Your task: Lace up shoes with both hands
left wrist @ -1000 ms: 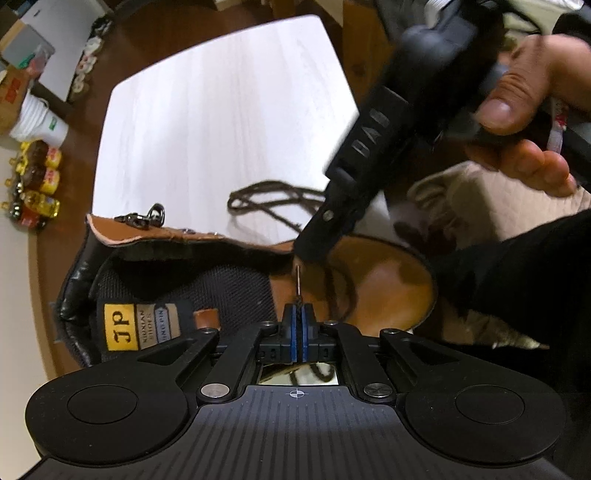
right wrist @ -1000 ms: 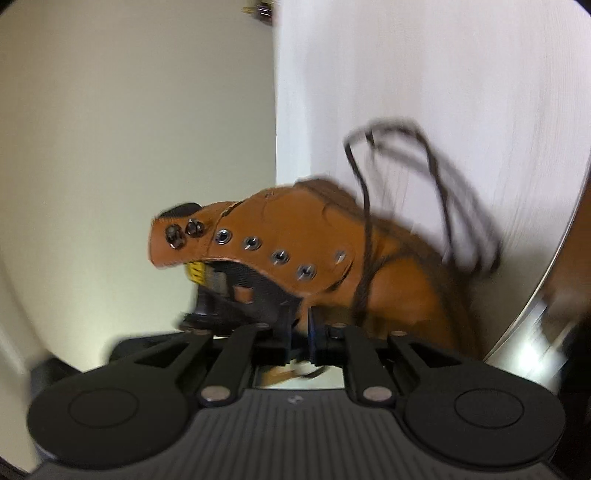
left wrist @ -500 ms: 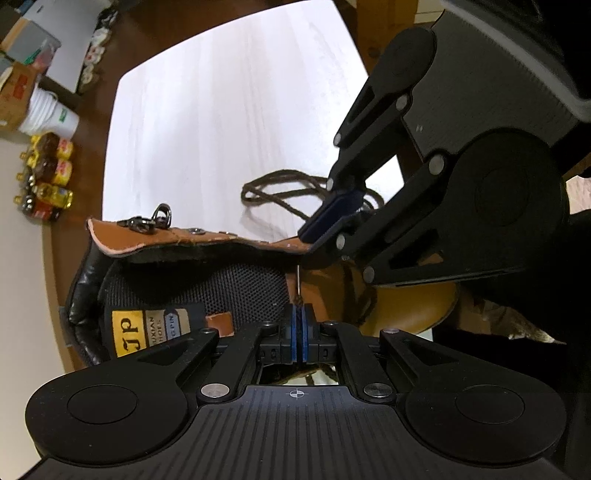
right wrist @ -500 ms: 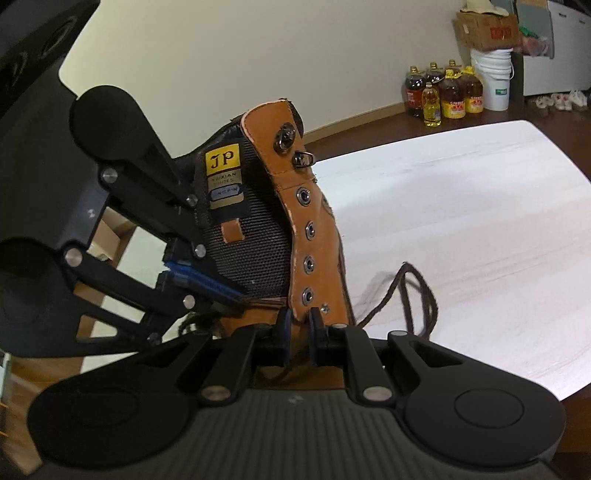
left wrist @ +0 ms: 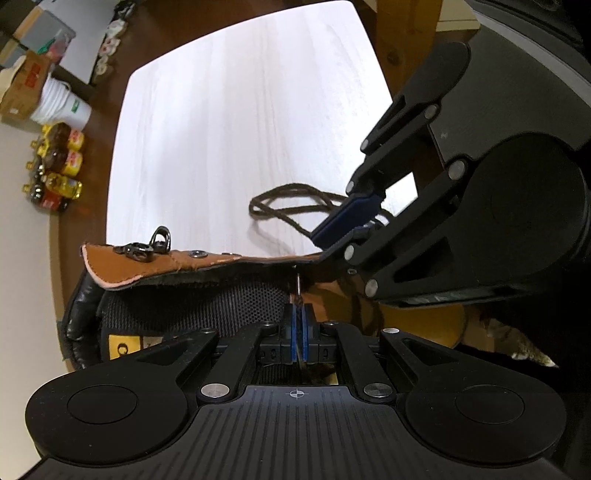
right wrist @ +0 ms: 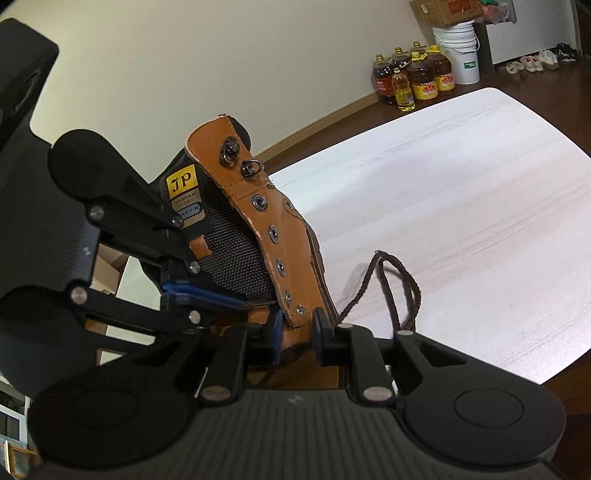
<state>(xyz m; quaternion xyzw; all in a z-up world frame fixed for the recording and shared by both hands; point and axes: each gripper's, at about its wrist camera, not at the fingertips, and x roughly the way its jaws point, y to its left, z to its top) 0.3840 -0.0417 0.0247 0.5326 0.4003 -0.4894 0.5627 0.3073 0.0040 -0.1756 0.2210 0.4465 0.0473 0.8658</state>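
Observation:
A tan leather boot (left wrist: 177, 260) (right wrist: 284, 236) stands on the white table (left wrist: 240, 129) (right wrist: 461, 203). My left gripper (left wrist: 297, 314) (right wrist: 225, 297) is shut on the thin tip of the brown lace, inside the boot just behind the eyelet flap. The tip points at the flap's lowest eyelets. My right gripper (right wrist: 297, 326) (left wrist: 328, 243) straddles the lower end of that flap; its jaws are opening and a gap shows beside the leather. The rest of the lace (left wrist: 291, 206) (right wrist: 391, 291) lies in loose loops on the table beyond the boot.
Oil bottles (right wrist: 413, 79) (left wrist: 59, 162), a white bucket (right wrist: 458, 51) (left wrist: 61, 107) and a cardboard box (right wrist: 447, 11) stand on the dark floor by the wall. Shoes (right wrist: 535, 61) line the far wall. A wooden post (left wrist: 406, 37) rises past the table's right edge.
The right gripper swung in from a blurred pass, closed its fingers around the eyelet flap, then spread them. The left gripper kept still, holding the lace tip.

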